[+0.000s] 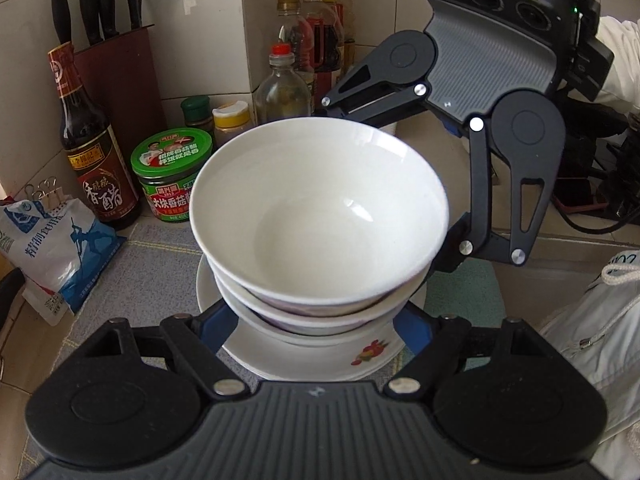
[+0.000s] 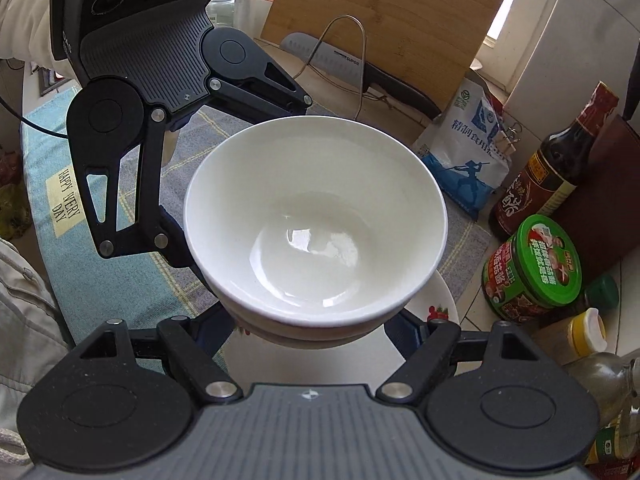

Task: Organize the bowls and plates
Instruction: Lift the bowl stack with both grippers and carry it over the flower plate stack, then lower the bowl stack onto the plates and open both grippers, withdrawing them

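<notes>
Both the left gripper [image 1: 316, 320] and right gripper [image 2: 316, 320] clamp the bowl stack [image 1: 318, 216] on its plate [image 1: 372, 354], above the cloth's [image 1: 160, 248] middle; carrying step, next needs level set-down

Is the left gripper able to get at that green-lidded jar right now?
Probably not: its fingers straddle the stack of bowls on the plates, which sits between them and the green-lidded jar.

Each camera rides a hand-held gripper and looks steeply down along its fingers, close above the stack of bowls [image 1: 320, 216]. The two views face each other across the stack, so each shows the opposite gripper; both share the vinegar bottle [image 2: 548, 168].
</notes>
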